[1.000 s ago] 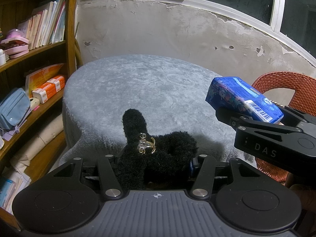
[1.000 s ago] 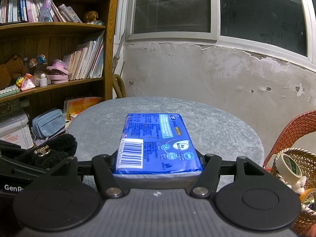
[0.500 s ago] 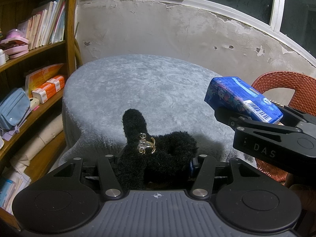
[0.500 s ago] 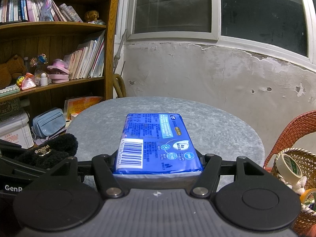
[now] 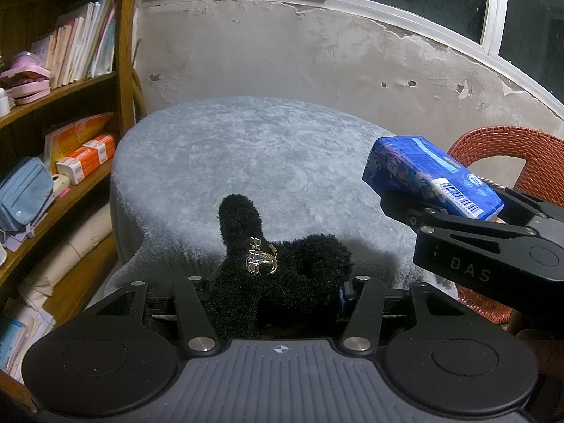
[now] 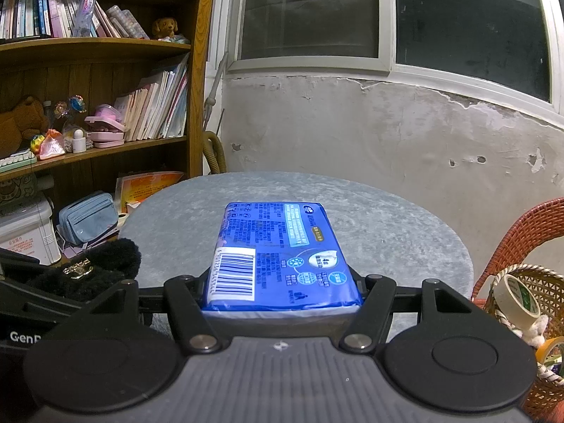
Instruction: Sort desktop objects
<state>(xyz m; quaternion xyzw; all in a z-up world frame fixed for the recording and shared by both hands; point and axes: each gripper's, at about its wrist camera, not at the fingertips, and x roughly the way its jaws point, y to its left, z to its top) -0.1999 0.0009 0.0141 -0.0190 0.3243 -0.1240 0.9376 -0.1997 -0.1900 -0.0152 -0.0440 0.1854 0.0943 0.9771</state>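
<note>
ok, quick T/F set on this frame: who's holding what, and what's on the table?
1. The left gripper is clamped on a black furry hair clip. True.
2. The right gripper is empty. False: it is shut on a blue tissue pack.
3. The tissue pack lies flat on the grey table. False: it is held up in the air above the table's edge.
4. A roll of tape sits in a wicker basket at the right. True.
5. The bookshelf stands at the right of the table. False: it is on the left.
</note>
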